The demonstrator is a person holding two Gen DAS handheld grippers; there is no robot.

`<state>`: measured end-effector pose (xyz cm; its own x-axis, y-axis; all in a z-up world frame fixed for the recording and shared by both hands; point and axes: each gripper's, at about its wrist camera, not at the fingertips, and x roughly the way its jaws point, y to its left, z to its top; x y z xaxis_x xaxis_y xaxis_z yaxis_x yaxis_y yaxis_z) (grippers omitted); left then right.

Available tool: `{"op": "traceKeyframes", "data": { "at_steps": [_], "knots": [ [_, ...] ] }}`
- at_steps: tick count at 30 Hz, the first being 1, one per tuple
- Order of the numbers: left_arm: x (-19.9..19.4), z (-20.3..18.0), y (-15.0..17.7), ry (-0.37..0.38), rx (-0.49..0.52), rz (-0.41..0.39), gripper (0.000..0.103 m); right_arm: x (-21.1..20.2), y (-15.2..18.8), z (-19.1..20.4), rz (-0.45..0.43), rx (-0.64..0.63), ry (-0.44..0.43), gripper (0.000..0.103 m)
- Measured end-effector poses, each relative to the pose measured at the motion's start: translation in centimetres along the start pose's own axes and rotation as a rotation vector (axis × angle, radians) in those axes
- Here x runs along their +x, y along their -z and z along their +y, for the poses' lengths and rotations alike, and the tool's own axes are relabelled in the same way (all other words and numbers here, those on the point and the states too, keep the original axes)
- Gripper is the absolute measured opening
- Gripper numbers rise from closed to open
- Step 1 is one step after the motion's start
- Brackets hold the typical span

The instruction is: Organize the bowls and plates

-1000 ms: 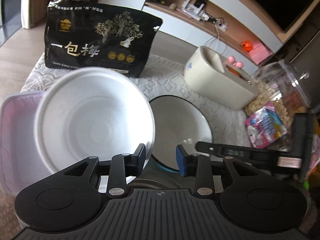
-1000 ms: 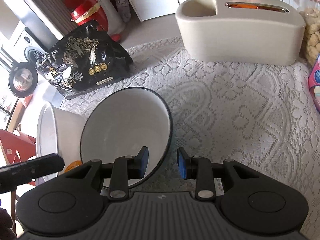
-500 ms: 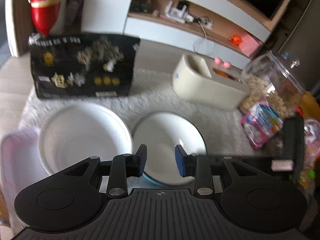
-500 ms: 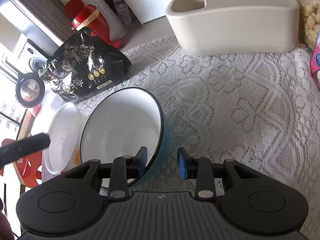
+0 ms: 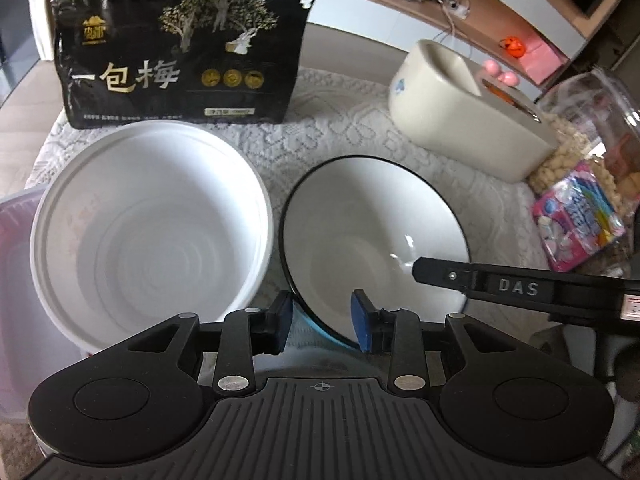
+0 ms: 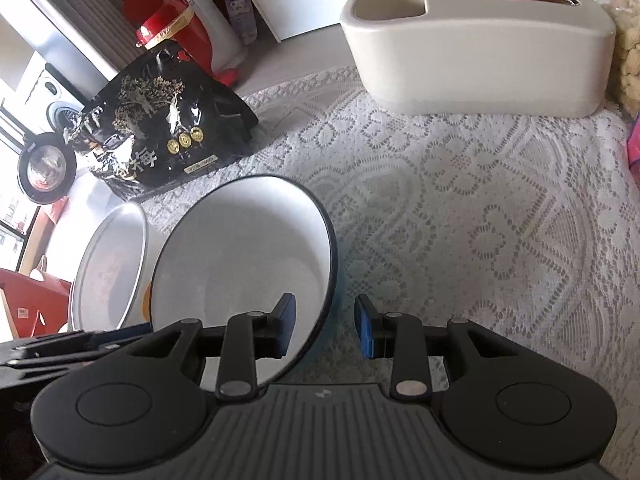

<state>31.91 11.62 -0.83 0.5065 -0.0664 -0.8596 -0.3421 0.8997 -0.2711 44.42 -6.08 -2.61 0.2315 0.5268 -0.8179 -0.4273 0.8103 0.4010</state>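
The black-rimmed bowl [image 5: 372, 236] sits on the lace-covered surface [image 6: 460, 216], its rim [image 6: 330, 272] running between the fingers of my right tongs [image 6: 325, 326]. Those fingers stand apart, one inside the bowl and one outside, neither pressing the rim as far as I can see. My left tongs [image 5: 320, 322] are open too, their blue pads [image 5: 362, 322] hanging over the near edge of the same bowl; a little blue of its outer wall shows between them. From the left wrist view my right tongs [image 5: 416, 270] reach in from the right, over the bowl's inside.

Just left of that bowl, almost touching it, stands the white plastic bowl [image 5: 148, 232], upright. A translucent container [image 5: 16, 272] lies against its far left side. Behind both bowls leans a black snack bag [image 5: 184, 44], and a cream tissue box [image 6: 476, 40] stands further right. Packets of sweets [image 5: 580, 220] lie at the right edge.
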Motion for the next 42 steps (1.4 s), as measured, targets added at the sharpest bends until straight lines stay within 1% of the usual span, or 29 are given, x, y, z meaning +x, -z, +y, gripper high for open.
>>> {"op": "traceKeyframes", "data": {
  "at_steps": [2,4,6,8,11,16,19,22,25,33,42],
  "knots": [
    [0.6,0.0,-0.2,-0.018,0.014,0.003,0.035,0.6,-0.4,0.2,0.008,0.002,-0.005,0.031],
    [1.1,-0.3,-0.5,-0.036,0.027,0.009,0.035,1.3,-0.7,0.4,0.017,0.003,0.009,0.031],
    [1.3,-0.6,-0.7,-0.046,0.042,-0.004,0.036,1.9,-0.8,0.5,0.025,-0.002,0.020,0.031],
    [1.4,-0.7,-0.9,-0.029,0.042,-0.014,0.037,1.8,-0.7,0.4,0.023,0.004,0.026,0.031],
    [1.8,-1.3,-0.9,0.026,0.041,0.007,0.037,0.9,-0.2,-0.4,0.013,0.005,0.047,0.031],
    [2.5,-4.2,-0.5,0.071,0.106,0.019,0.037,-1.3,1.1,-3.0,0.009,0.023,0.085,0.031],
    [2.9,-6.0,-0.3,0.059,0.158,0.003,0.037,-2.1,1.8,-4.2,0.008,0.028,0.091,0.031],
    [3.2,-7.0,-0.4,0.023,0.189,-0.011,0.037,-2.3,2.3,-4.7,0.006,0.012,0.085,0.031],
    [3.4,-7.2,-0.5,0.006,0.197,-0.013,0.037,-2.2,2.2,-4.7,0.005,0.008,0.082,0.031],
    [4.7,-7.0,-1.2,0.011,0.206,0.014,0.037,-0.6,1.4,-4.7,0.039,0.023,0.086,0.031],
    [7.0,-6.4,-2.0,0.049,0.180,0.067,0.036,0.2,0.9,-5.0,0.065,0.035,0.073,0.032]
  ]
}}
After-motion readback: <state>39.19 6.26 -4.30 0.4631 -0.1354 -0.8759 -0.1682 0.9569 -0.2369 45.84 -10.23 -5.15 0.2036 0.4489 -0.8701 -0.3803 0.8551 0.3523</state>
